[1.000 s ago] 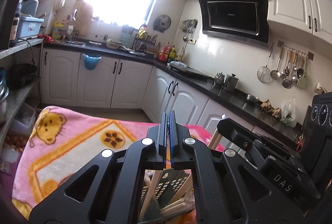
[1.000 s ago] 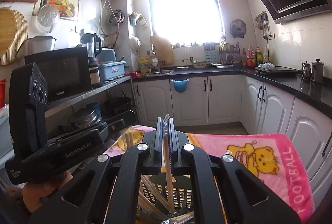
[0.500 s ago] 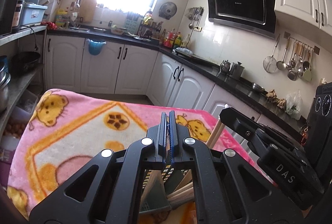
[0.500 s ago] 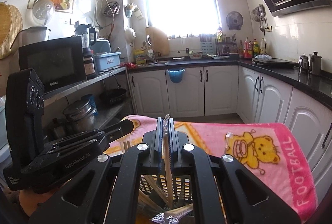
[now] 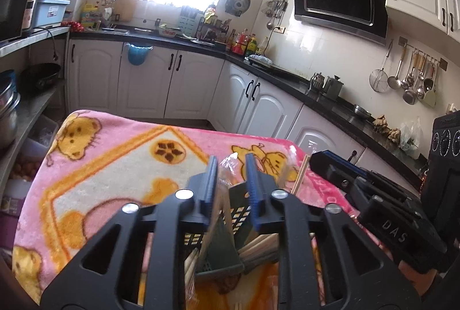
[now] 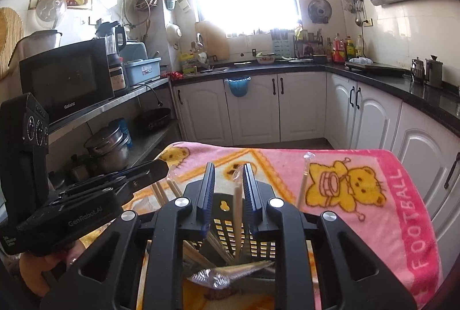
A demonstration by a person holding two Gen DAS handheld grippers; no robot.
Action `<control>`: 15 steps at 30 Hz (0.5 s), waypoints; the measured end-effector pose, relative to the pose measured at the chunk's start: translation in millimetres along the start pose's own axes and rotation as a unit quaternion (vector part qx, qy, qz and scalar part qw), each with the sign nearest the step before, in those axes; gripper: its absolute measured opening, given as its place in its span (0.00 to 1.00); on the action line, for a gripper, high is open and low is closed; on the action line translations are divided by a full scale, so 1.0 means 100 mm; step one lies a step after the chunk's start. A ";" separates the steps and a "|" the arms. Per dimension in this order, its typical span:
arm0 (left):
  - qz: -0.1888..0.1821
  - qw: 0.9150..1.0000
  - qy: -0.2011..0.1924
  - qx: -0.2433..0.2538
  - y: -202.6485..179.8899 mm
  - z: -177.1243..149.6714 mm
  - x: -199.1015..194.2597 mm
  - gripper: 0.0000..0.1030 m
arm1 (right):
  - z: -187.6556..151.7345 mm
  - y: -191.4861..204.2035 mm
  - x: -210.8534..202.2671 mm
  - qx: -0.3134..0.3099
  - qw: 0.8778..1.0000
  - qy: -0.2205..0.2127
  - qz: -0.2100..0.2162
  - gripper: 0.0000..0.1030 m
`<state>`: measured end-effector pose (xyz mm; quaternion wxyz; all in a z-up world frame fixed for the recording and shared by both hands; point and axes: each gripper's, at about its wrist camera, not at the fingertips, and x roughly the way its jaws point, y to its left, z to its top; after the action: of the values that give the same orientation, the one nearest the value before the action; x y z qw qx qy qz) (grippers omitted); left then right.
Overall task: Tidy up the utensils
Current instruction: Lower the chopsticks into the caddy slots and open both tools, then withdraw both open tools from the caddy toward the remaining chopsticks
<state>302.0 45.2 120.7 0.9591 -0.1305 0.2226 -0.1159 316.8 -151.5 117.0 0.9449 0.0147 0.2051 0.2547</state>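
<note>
A dark slotted utensil basket (image 5: 227, 241) stands on the pink blanket (image 5: 115, 166), with several wooden chopsticks (image 5: 258, 246) in it. My left gripper (image 5: 229, 166) is open just above it, with a plastic-wrapped utensil (image 5: 227, 166) standing loose between the fingers. In the right wrist view the basket (image 6: 230, 226) sits below my right gripper (image 6: 228, 177), which is open around a wrapped chopstick (image 6: 237, 212) that stands in the basket. Another wrapped chopstick (image 6: 304, 180) leans at the right. Each gripper shows in the other's view: the right one (image 5: 359, 183) and the left one (image 6: 115, 180).
The pink bear-print blanket (image 6: 359, 195) covers the table, whose far edge drops to the floor. White cabinets (image 6: 258, 109) and a black counter (image 5: 287, 74) run behind. A shelf with a microwave (image 6: 66, 80) and pots (image 6: 109, 149) stands to the left.
Both grippers have opened; they were shut on wrapped chopsticks before. Both have lowered and tilted down toward the basket, and the chopsticks now stand in it.
</note>
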 end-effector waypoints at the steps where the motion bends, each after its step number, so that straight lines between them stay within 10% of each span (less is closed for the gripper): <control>1: 0.000 1.000 0.003 -0.003 0.01 -0.01 -0.01 0.17 | 0.00 -0.01 -0.01 0.000 1.000 0.002 -0.001 0.20; 15: -0.011 1.000 0.004 -0.012 0.05 -0.08 -0.32 0.55 | -0.15 -0.05 -0.29 0.000 1.000 0.029 -0.006 0.29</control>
<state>271.7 57.1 125.3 0.9552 -0.1443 0.2267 -0.1242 290.2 -171.8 113.5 0.9402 0.0060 0.2323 0.2490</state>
